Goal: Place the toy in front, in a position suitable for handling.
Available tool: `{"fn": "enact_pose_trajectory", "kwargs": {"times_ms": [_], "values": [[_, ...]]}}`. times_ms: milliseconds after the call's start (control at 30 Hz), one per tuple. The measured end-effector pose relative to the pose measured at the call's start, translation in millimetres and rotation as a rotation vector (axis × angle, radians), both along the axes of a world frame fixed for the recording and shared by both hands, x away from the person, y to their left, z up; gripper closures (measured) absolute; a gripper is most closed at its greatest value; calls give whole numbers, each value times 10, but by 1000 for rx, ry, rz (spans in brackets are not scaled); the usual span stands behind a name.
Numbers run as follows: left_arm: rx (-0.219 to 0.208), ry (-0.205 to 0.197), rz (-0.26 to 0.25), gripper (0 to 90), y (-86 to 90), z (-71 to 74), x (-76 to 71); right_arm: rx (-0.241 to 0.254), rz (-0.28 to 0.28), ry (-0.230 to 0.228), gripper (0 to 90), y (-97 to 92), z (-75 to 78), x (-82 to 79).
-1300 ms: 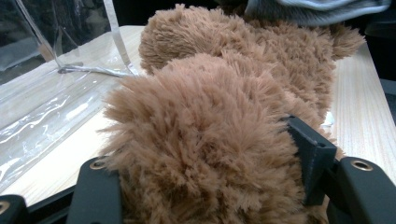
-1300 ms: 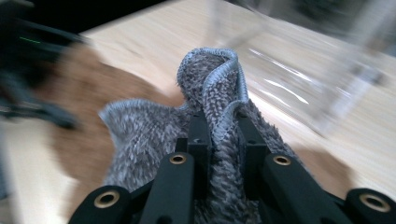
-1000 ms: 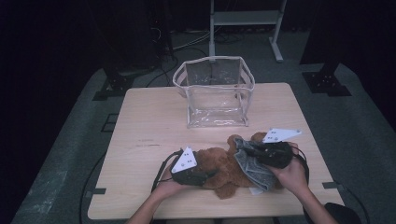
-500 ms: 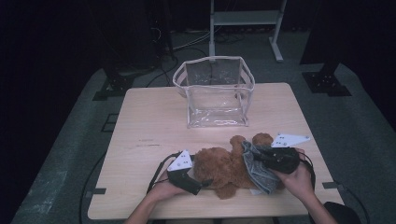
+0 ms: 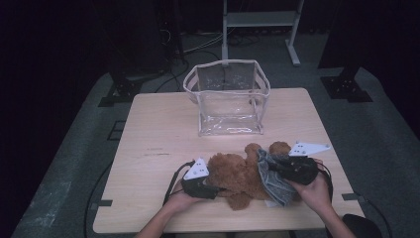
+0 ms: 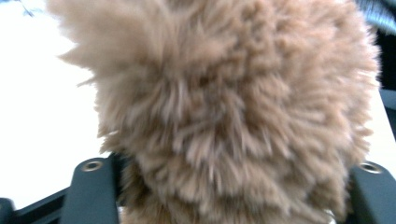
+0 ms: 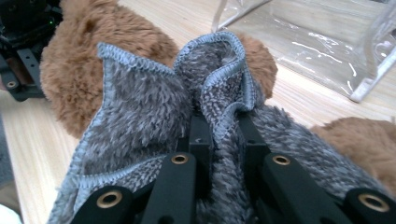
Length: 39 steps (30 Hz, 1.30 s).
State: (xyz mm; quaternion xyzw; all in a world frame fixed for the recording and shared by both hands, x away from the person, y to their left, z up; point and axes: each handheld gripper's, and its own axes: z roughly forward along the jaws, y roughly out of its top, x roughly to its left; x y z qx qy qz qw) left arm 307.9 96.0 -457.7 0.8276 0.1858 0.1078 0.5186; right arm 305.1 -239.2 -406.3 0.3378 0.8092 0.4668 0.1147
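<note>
A brown teddy bear (image 5: 236, 174) lies on its side near the table's front edge. My left gripper (image 5: 216, 191) is at the bear's left end. In the left gripper view the fur (image 6: 224, 116) bulges between the black jaws, which have just been closing and now press on it. A grey fleece cloth (image 5: 273, 182) drapes over the bear's right part. My right gripper (image 5: 271, 166) is shut on a fold of this cloth (image 7: 140, 112), pinched between its fingertips (image 7: 219, 122). The bear's brown body (image 7: 79, 70) lies behind the cloth.
An empty clear plastic bag (image 5: 228, 99) with a pale rim stands upright at the middle back of the wooden table (image 5: 158, 129); its wall (image 7: 317, 42) is just beyond the bear. Dark floor, cables and a metal stand surround the table.
The right gripper has drawn the grey cloth slightly toward the near right over the bear. The left gripper has settled lower against the bear's left end.
</note>
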Motion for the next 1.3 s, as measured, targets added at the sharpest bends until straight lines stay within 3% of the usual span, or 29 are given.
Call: {"fn": "enact_pose_trajectory", "kwargs": {"times_ms": [67,100,133,167,300,333,400,433,467,500,567,600,633,667,733,800,933,1067,1167,1233,1300], "values": [[-13,-16,7,358,9,75,-5,3,-4,-14,795,10,22,-7],[-33,-42,8,372,38,181,-12,25,-5,-10,795,9,48,0],[-33,-42,8,378,38,181,-12,36,-8,-10,795,4,62,2],[-62,-73,16,384,92,320,-16,68,-7,1,795,-5,73,12],[-75,-143,33,400,196,601,-34,149,4,4,795,44,147,55],[-75,-143,33,403,196,601,-34,155,9,-5,795,82,175,66],[-79,-200,38,404,271,859,-64,177,21,-12,796,169,230,91],[-72,-222,39,405,296,953,-74,190,28,-18,797,216,256,106],[-72,-222,39,406,296,953,-74,190,28,-18,797,216,256,106],[-52,-262,38,407,328,1128,-91,232,42,-20,797,286,289,139],[-27,-299,27,409,344,1290,-111,265,51,-16,798,347,303,164],[-27,-299,27,409,344,1290,-111,265,51,-16,798,347,303,164],[-5,-330,18,409,345,1429,-133,308,61,-6,799,391,294,169],[11,-338,9,408,335,1476,-139,320,66,-5,799,413,280,168],[49,-343,-4,407,306,1493,-139,310,72,-1,798,444,254,161],[53,-341,-4,404,290,1465,-139,294,67,0,798,443,247,161],[14,-329,1,389,253,1286,-105,312,21,-55,796,275,381,140],[-11,-345,-3,379,205,1236,-103,261,34,-124,791,321,546,67],[-5,-345,-12,370,170,1237,-113,187,40,-125,791,385,550,81],[6,-338,-14,359,139,1228,-116,132,56,-100,789,420,486,102],[4,-332,-12,349,122,1218,-114,130,62,-78,789,415,453,112]]}}
